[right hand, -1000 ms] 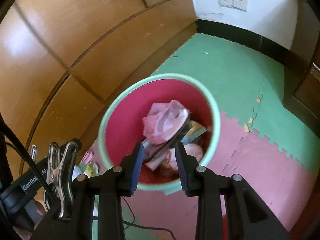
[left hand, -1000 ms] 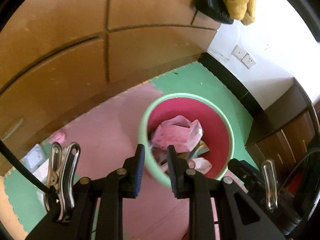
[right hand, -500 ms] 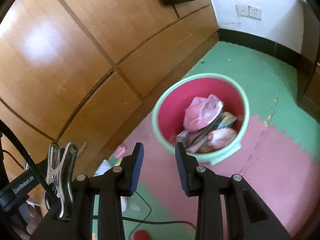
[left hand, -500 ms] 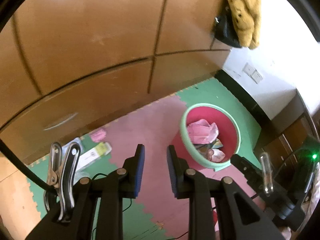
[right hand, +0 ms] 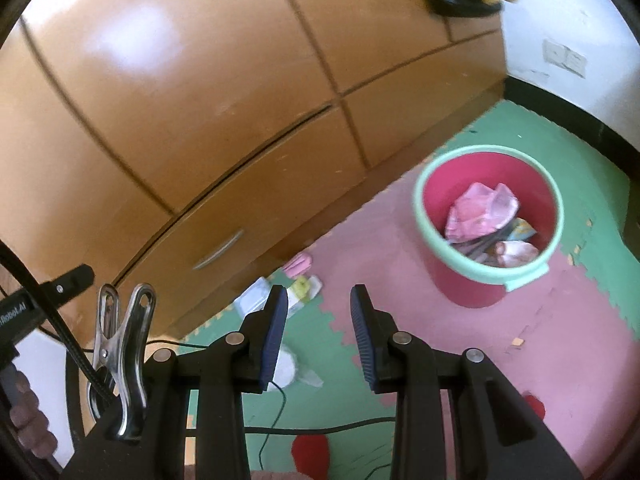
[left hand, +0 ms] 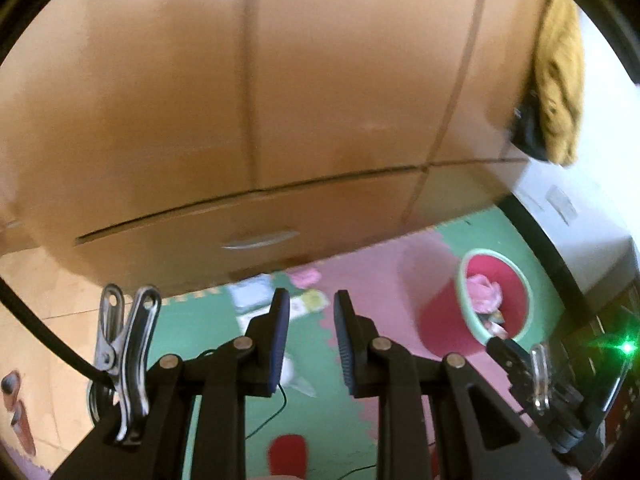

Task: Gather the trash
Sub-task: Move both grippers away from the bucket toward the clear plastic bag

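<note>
Against the foot of the wooden wardrobe, on the green-and-pink foam floor mat, lie a pale flat packet, a yellow-green wrapper and a pink wrapper; both the left gripper and right gripper hang above with fingers parted and empty; rightward, well apart, stands the pink bucket with mint-green rim, already holding crumpled litter; judged step: fetching more trash; next calls for lowering onto one wrapper and closing.
</note>
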Motion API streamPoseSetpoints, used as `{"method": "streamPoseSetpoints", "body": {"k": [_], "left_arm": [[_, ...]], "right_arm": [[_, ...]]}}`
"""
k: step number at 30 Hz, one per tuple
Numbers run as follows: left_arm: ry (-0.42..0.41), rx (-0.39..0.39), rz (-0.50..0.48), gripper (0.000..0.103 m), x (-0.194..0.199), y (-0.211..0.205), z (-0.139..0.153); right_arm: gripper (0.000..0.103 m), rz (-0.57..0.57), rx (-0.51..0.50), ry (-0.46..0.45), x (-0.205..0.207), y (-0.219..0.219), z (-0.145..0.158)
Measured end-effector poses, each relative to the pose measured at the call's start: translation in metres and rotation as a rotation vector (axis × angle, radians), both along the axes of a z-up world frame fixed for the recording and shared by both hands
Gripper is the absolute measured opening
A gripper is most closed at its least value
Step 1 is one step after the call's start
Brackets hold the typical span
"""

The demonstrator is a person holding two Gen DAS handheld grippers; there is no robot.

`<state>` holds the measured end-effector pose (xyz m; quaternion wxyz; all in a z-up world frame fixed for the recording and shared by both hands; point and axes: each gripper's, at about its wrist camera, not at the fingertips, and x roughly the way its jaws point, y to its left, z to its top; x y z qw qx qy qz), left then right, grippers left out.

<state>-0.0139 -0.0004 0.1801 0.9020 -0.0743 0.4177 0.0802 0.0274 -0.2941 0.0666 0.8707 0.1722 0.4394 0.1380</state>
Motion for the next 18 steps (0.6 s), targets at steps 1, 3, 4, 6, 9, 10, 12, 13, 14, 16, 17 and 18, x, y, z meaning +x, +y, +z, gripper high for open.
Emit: {"method": "streamPoseSetpoints", "body": {"k": [1, 3, 4, 6, 9, 10, 12, 13, 14, 16, 17, 18], "left_arm": [[-0.003, 0.011, 0.021, 0.022, -0.003, 0.01, 0.002], [-0.006, 0.037, 0.083, 0.022, -0.012, 0.035, 0.005], [-0.005, 0.042, 0.103, 0.022, -0.014, 0.044, 0.006], [0.003, 0.05, 0.157, 0.022, -0.022, 0.068, 0.004], [0.022, 0.043, 0.207, 0.022, -0.03, 0.097, -0.004], [0.031, 0.043, 0.218, 0.022, -0.033, 0.105, -0.007], [0.054, 0.046, 0.232, 0.023, -0.034, 0.116, -0.015], [0.069, 0.044, 0.239, 0.023, -0.033, 0.123, -0.02], [0.079, 0.037, 0.242, 0.023, -0.032, 0.128, -0.023], [0.096, 0.015, 0.248, 0.023, -0.029, 0.137, -0.033], [0.103, 0.004, 0.253, 0.024, -0.027, 0.142, -0.039], [0.112, -0.003, 0.257, 0.024, -0.025, 0.145, -0.045]], "right_arm": [[0.034, 0.018, -0.005, -0.005, -0.002, 0.008, 0.003], [0.034, 0.06, -0.02, -0.016, -0.004, 0.026, 0.007], [0.034, 0.073, -0.024, -0.018, -0.005, 0.032, 0.007], [0.034, 0.108, -0.02, -0.018, -0.005, 0.048, 0.006], [0.034, 0.138, -0.017, -0.012, -0.005, 0.067, 0.0], [0.034, 0.146, -0.012, -0.008, -0.004, 0.073, -0.002], [0.034, 0.158, -0.004, 0.002, -0.001, 0.085, -0.008], [0.034, 0.163, -0.001, 0.006, 0.0, 0.091, -0.01], [0.034, 0.172, 0.0, 0.011, 0.002, 0.098, -0.013], [0.034, 0.184, -0.003, 0.016, 0.005, 0.108, -0.018], [0.034, 0.188, -0.006, 0.025, 0.007, 0.113, -0.023], [0.034, 0.193, -0.006, 0.038, 0.01, 0.118, -0.029]]}}
